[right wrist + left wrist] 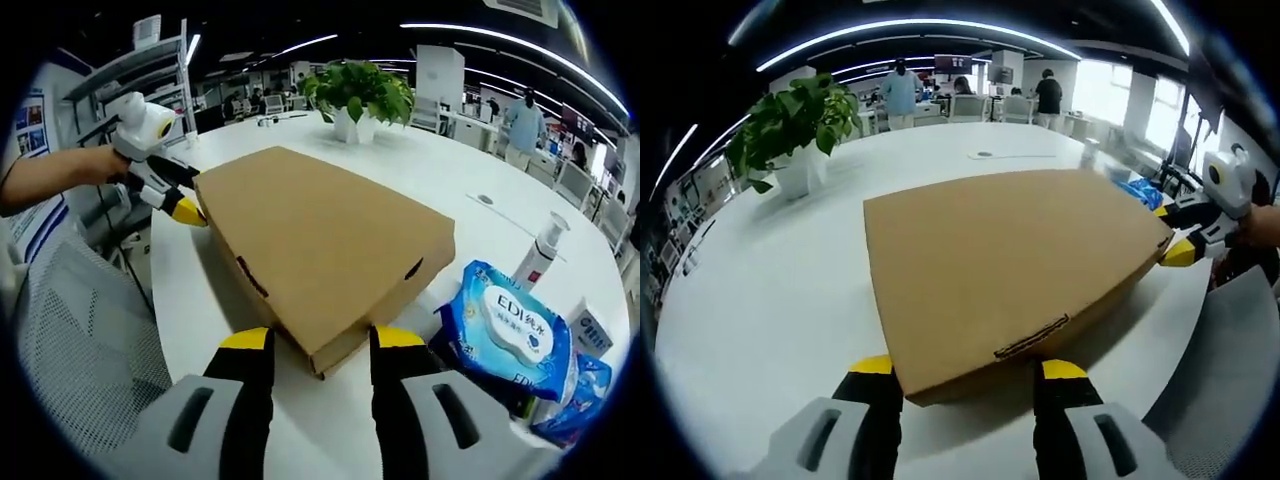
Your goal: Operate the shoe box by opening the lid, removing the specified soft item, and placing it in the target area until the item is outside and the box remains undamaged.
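Observation:
A closed brown cardboard shoe box (1010,260) lies flat on the white table (770,300), lid down, with a tuck slot on its near side. My left gripper (969,367) is open, its yellow-tipped jaws standing either side of the box's near corner. My right gripper (322,338) is open too, straddling the opposite corner of the same box (310,240). Each gripper appears in the other's view: the right gripper (1172,233) at the box's far right corner, the left gripper (183,208) at its far left corner, held by a hand. The soft item is hidden inside.
A potted plant (790,125) stands on the table behind the box. Blue wet-wipe packs (510,340), a pump bottle (540,250) and a small carton (592,330) lie right of the box. A grey mesh chair back (80,340) is at the table edge. People stand far behind.

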